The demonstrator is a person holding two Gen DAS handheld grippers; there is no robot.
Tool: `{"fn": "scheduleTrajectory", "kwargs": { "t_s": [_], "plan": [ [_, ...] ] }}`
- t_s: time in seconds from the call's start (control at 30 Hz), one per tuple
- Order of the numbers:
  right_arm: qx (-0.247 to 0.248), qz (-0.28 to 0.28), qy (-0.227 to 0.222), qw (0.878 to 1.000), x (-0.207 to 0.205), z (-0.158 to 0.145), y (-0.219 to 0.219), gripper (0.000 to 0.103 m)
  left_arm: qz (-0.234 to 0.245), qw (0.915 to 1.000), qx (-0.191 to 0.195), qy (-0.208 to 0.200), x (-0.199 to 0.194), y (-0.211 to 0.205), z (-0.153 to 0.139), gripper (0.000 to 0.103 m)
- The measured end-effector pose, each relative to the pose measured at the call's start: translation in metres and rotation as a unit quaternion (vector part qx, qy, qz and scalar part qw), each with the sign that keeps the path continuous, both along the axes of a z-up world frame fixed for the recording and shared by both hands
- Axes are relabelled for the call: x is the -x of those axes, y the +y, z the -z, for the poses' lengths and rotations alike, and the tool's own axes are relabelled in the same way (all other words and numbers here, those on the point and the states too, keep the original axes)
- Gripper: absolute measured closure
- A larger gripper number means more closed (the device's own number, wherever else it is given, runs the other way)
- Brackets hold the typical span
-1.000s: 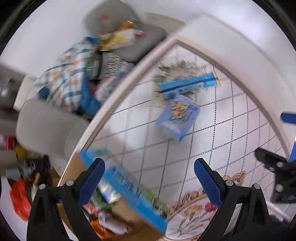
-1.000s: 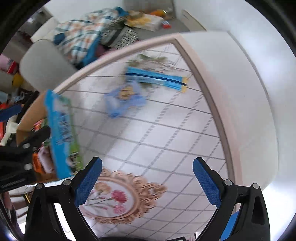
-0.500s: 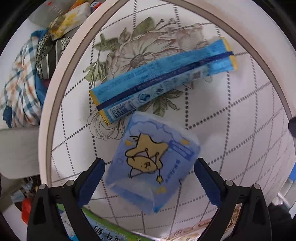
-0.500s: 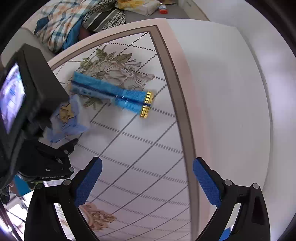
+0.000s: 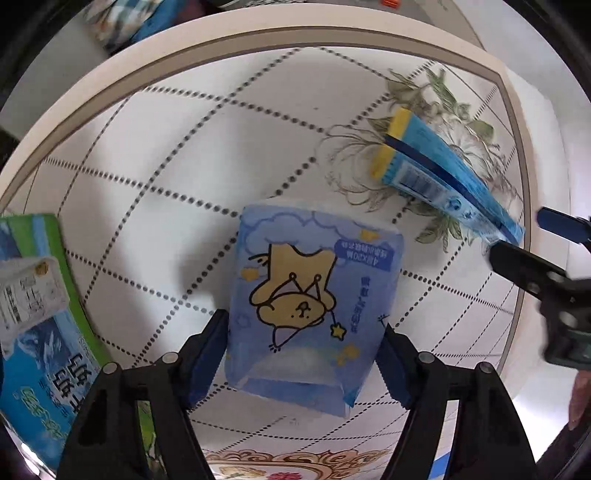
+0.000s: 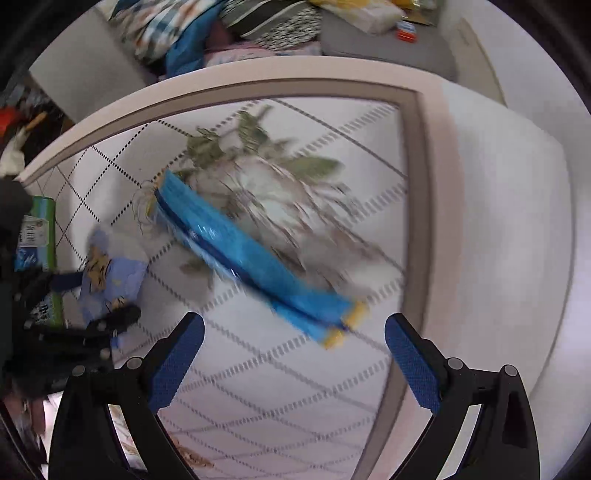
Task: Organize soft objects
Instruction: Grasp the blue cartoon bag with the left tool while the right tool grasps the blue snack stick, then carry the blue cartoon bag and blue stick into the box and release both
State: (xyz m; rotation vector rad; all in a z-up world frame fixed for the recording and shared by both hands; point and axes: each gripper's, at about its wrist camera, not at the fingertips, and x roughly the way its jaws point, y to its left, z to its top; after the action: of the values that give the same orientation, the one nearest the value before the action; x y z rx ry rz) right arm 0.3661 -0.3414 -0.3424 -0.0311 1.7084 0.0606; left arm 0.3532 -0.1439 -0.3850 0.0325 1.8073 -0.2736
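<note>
A light blue tissue pack with a yellow bear (image 5: 314,295) lies on the patterned cloth (image 5: 177,158). My left gripper (image 5: 303,354) is open, with one finger on each side of the pack's near end, close to or touching it. A long blue packet with yellow ends (image 5: 443,177) lies at the right on the flower print. My right gripper (image 6: 295,354) is open and empty, just short of the long packet (image 6: 251,258); it also shows in the left wrist view (image 5: 546,236). The bear pack (image 6: 110,277) and my left gripper (image 6: 96,299) show in the right wrist view.
A blue and green tissue pack (image 5: 37,332) lies at the left edge of the cloth. Beyond the beige border (image 6: 258,77) sit a checked blanket (image 6: 166,22), striped fabric (image 6: 273,26) and a grey cushion (image 6: 388,55). White bedding (image 6: 517,221) lies at the right.
My left gripper has moved onto the bear pack, so its fingers now flank it. My right gripper has moved closer to the long blue packet.
</note>
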Motion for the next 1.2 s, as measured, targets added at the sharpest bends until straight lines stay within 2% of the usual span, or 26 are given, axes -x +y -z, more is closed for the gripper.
{"fn": "scheduleTrajectory", "kwargs": {
  "t_s": [0.1, 0.13, 0.17, 0.2, 0.23, 0.33, 0.4, 0.43, 0.57, 0.7, 0.87, 0.97, 1.07, 1.2],
  "plan": [
    [0.006, -0.024, 0.013, 1.000, -0.013, 0.014, 0.017, 0.005, -0.009, 0.9999, -0.006, -0.007, 0.002, 0.002, -0.002, 0.033],
    [0.012, -0.030, 0.019, 0.999, -0.016, 0.018, 0.021, 0.008, -0.009, 0.9998, -0.011, -0.011, 0.003, 0.003, -0.003, 0.040],
    [0.017, -0.036, 0.025, 0.999, -0.019, 0.023, 0.026, 0.016, -0.008, 0.9997, -0.016, -0.017, 0.005, 0.003, -0.005, 0.044],
    [0.020, -0.037, 0.032, 0.999, -0.019, 0.028, 0.028, 0.028, -0.009, 0.9996, -0.015, -0.020, 0.008, 0.004, -0.007, 0.049],
    [0.027, -0.036, 0.036, 0.998, -0.019, 0.031, 0.031, 0.031, -0.012, 0.9996, -0.015, -0.022, 0.009, 0.005, -0.009, 0.051],
    [0.034, -0.021, 0.033, 0.999, -0.015, 0.028, 0.034, 0.049, -0.015, 0.9993, -0.016, -0.029, 0.016, 0.008, -0.014, 0.054],
    [0.034, -0.003, 0.039, 0.999, -0.010, 0.026, 0.032, 0.077, -0.016, 0.9991, -0.017, -0.035, 0.020, 0.011, -0.020, 0.055],
    [0.032, 0.006, 0.042, 0.999, -0.001, 0.024, 0.028, 0.081, -0.017, 0.9989, -0.018, -0.039, 0.018, 0.009, -0.025, 0.055],
    [0.011, 0.057, 0.040, 0.998, 0.020, 0.020, 0.015, 0.083, -0.019, 0.9982, -0.012, -0.055, 0.034, -0.004, -0.040, 0.055],
    [-0.022, 0.104, 0.023, 0.994, 0.045, 0.004, 0.006, 0.084, -0.020, 0.9969, 0.009, -0.076, 0.051, -0.003, -0.068, 0.055],
    [-0.067, 0.127, -0.017, 0.990, 0.086, -0.043, 0.018, 0.084, -0.030, 0.9918, 0.051, -0.114, 0.083, 0.009, -0.122, 0.055],
    [-0.090, 0.133, -0.044, 0.986, 0.113, -0.083, 0.028, 0.084, -0.039, 0.9867, 0.078, -0.137, 0.088, 0.046, -0.164, 0.055],
    [-0.116, 0.130, -0.071, 0.982, 0.128, -0.126, 0.062, 0.084, -0.048, 0.9809, 0.081, -0.170, 0.095, 0.081, -0.201, 0.055],
    [-0.145, 0.125, -0.098, 0.977, 0.147, -0.162, 0.122, 0.084, -0.077, 0.9785, 0.069, -0.179, 0.109, 0.148, -0.223, 0.055]
  ]
}}
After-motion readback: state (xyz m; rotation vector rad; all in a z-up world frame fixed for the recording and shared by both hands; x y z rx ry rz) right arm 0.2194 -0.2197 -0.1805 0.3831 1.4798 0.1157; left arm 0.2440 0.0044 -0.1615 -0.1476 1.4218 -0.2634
